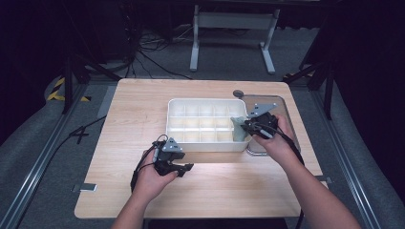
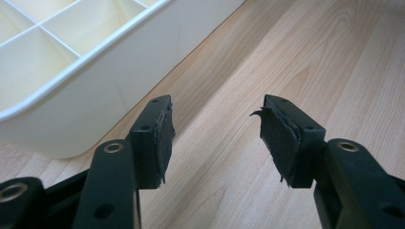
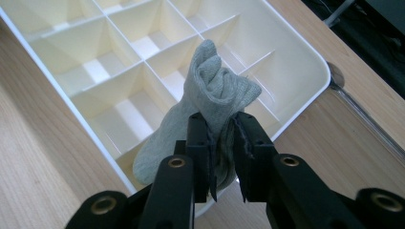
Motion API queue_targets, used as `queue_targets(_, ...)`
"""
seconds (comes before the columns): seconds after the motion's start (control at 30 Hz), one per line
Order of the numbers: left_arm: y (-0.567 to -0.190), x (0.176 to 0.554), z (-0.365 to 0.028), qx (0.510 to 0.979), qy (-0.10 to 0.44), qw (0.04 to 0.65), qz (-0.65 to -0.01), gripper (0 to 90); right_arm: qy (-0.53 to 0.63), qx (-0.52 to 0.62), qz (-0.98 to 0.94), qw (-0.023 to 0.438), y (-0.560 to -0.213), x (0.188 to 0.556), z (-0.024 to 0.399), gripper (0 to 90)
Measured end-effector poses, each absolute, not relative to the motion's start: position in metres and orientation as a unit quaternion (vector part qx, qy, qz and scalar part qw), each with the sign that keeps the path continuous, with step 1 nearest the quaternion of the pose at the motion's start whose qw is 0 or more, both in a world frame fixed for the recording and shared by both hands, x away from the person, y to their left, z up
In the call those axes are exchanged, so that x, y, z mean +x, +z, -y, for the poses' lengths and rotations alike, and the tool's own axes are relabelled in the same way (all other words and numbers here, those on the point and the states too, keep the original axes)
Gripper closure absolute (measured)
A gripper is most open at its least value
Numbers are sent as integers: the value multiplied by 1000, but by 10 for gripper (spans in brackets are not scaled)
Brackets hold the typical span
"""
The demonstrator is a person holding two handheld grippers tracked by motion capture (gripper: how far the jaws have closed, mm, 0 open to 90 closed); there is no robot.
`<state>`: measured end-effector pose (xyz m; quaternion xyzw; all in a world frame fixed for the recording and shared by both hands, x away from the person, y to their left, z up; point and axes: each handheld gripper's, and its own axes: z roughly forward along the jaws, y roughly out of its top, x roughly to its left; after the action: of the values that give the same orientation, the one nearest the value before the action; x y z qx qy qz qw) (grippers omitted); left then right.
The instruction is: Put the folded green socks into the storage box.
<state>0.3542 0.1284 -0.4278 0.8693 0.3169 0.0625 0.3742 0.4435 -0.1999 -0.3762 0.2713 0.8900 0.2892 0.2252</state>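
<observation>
The right gripper (image 3: 220, 143) has its 2 black jaws clamped on a grey sock (image 3: 210, 102), bunched between the pads, with a rolled end rising above the tips and the rest hanging below them. In the high view the right gripper (image 1: 246, 125) holds the sock (image 1: 238, 128) over the right end of the white divided tray (image 1: 205, 145), at the tray's front right corner. The lower end of the sock hangs at or just inside a compartment in that corner; whether it touches the compartment floor is hard to tell.

The tray sits in the middle of the wooden table (image 1: 119, 191), set a little toward the table's right edge, and its compartments run in rows across it. Just beside the tray's right end lies a clear lid (image 1: 282, 102) with a dark rim, flat on the table close to the right edge.

The left gripper (image 1: 180, 168) rests low over the table near its front edge, just in front of the tray's front wall. In its own view the left gripper (image 2: 215, 138) has its 2 jaws standing well apart with bare wood between them, gripping nothing, and the tray's (image 2: 86, 102) rounded corner is just beside the left-hand jaw.
</observation>
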Motion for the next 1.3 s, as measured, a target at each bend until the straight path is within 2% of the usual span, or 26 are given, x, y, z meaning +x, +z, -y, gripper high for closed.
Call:
queue_targets(0.23, -428, 354, -128, 869, 64, 374, -317, 459, 264, 265, -902, 214, -392, 443, 196, 773)
queue_targets(0.43, -429, 354, -128, 869, 61, 373, -320, 459, 235, 272, -915, 182, -404, 444, 192, 782)
queue_targets(1.1, -430, 351, -134, 870, 66, 367, -322, 458, 143, 324, -929, 107, -409, 467, 175, 847)
queue_targets(1.3, -430, 350, -135, 868, 65, 368, -329, 458, 135, 321, -932, 101, -408, 469, 175, 836)
